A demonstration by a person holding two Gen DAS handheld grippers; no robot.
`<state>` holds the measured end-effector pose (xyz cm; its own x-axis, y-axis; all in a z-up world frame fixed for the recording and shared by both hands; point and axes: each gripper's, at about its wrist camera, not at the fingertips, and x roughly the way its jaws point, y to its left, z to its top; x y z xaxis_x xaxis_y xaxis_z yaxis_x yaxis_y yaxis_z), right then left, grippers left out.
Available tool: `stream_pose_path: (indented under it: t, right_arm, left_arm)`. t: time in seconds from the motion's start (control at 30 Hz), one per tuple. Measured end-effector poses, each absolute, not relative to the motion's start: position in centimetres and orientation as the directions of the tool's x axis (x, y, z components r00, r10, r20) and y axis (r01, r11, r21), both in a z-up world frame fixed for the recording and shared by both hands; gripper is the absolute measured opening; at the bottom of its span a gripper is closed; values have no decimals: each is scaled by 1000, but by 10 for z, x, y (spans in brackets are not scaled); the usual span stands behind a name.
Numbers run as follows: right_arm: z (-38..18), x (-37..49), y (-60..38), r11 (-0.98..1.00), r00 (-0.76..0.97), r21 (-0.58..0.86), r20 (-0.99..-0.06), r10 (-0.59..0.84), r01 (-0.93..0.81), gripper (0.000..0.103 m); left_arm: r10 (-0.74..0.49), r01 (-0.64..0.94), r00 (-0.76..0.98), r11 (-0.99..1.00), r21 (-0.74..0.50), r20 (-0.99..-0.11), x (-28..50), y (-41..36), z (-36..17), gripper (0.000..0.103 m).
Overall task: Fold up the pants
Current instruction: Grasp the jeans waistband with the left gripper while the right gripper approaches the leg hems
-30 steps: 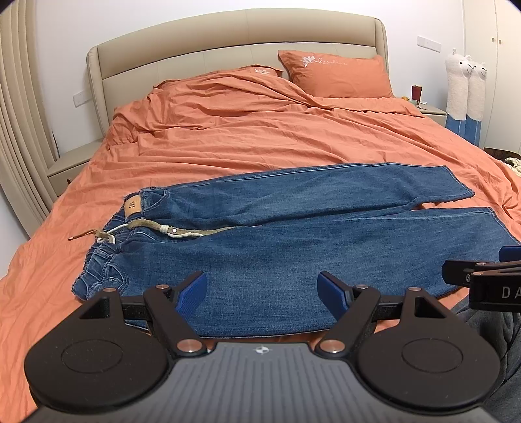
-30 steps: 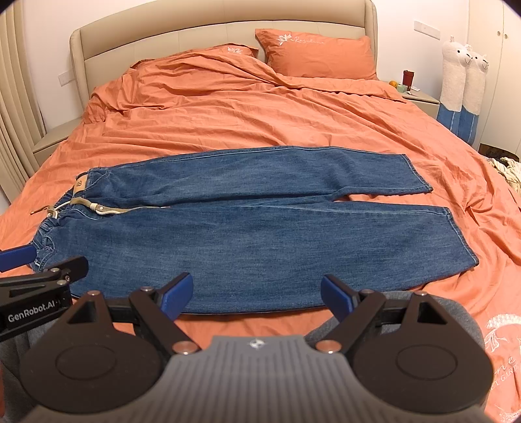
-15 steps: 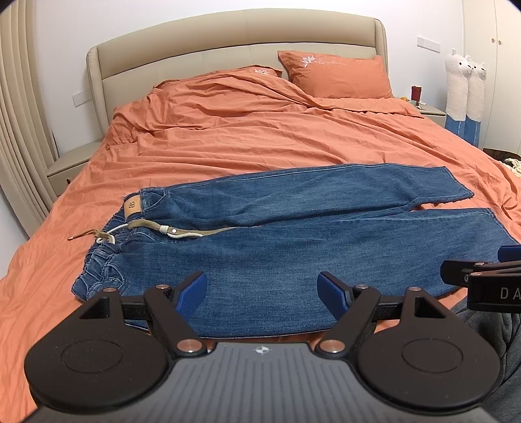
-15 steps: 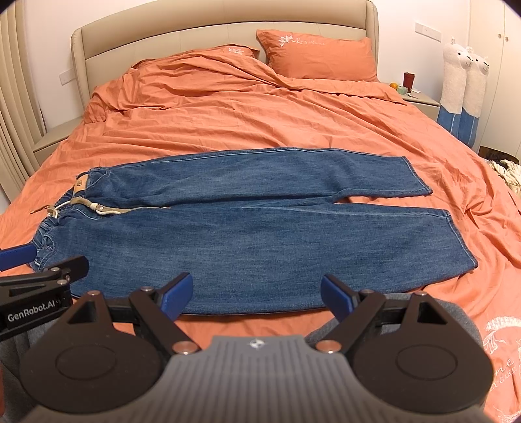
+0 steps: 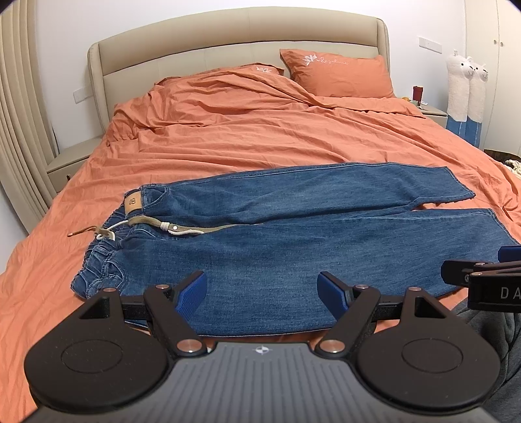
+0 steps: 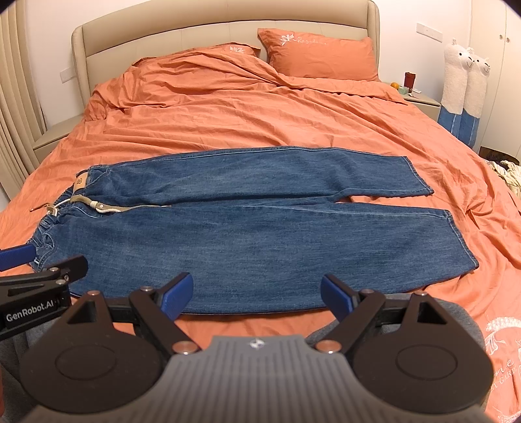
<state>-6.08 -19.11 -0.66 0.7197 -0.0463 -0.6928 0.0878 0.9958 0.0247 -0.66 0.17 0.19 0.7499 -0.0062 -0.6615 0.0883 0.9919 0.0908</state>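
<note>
Jeans (image 5: 293, 234) lie flat on the bed (image 5: 260, 136) just ahead of both your claws, waistband off to the left, legs running right. Your left claw (image 5: 262, 289) and right claw (image 6: 257, 291) are both spread wide (nothing held), short of the near edge.

Home bedroom: bed (image 6: 228, 107) with padded headboard (image 6: 195, 29), orange pillow (image 6: 319, 55), nightstand (image 6: 420, 101).

Even warm indoor light, sharp, fisheye-bent edges.
</note>
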Motion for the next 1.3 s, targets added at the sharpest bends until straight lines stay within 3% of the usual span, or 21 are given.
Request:
stream_pose_path:
  t: [0.2, 0.37, 0.53, 0.73, 1.07, 1.23, 1.3]
  right_arm:
    - [-10, -50, -188, 997, 710, 16, -703, -47, 81, 82]
    - [-18, -37, -192, 999, 729, 17, -684, -11, 31, 82]
    - [-36, -13, -210, 994, 799, 49, -591, 108, -98, 82]
    - [-81, 50, -227, 988, 793, 93, -589, 152, -120, 82]
    - [-139, 113, -239, 958, 711, 283, -667, 223, -35, 82]
    - [-153, 127, -242, 951, 685, 308, -693, 224, 1, 82]
    - [-156, 130, -240, 954, 678, 298, -701, 220, -1, 82]
  left_arm:
    - [-8, 83, 743, 993, 80, -669, 3, 16, -3, 89]
    - [-20, 99, 743, 992, 81, -669, 19, 42, -3, 79]
    - [11, 66, 741, 994, 90, -671, 51, 98, -5, 68]
    - [-5, 34, 738, 999, 30, -675, 106, 193, -20, 67]
    - [-152, -23, 640, 976, -216, -753, 194, 314, -101, 75]
    - [-325, 36, 622, 920, -389, -712, 213, 337, -129, 75]
    - [-375, 67, 605, 903, -424, -703, 220, 339, -133, 70]
